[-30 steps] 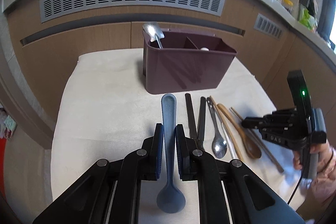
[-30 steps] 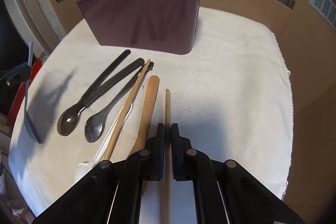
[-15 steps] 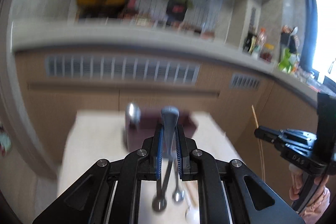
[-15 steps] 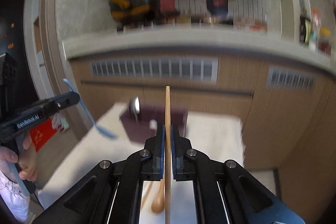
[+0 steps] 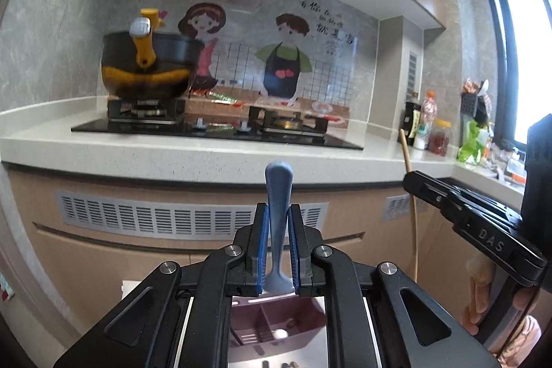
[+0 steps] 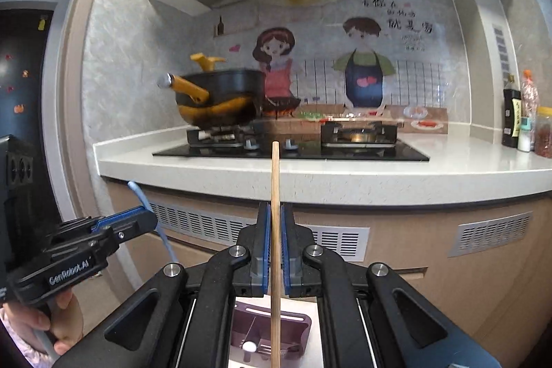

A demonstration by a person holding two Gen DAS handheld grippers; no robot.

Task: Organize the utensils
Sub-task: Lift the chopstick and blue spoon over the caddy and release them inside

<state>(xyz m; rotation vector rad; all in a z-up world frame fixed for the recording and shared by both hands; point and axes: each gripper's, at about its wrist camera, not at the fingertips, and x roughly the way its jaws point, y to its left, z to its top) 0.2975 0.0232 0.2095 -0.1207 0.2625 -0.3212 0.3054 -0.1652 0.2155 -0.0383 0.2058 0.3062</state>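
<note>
Holding both tools near level toward the counter | left gripper clamped on a smooth blue plastic spoon, handle tip forward | right gripper clamped on a thin round wooden chopstick | maroon divided plastic caddy sits below both, a hand gripping the left tool.

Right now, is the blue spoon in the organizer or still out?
Out. The left gripper holds the blue spoon clamped in its jaws, above the purple organizer.

Two grippers, one blue spoon, one wooden stick, one holder
</note>
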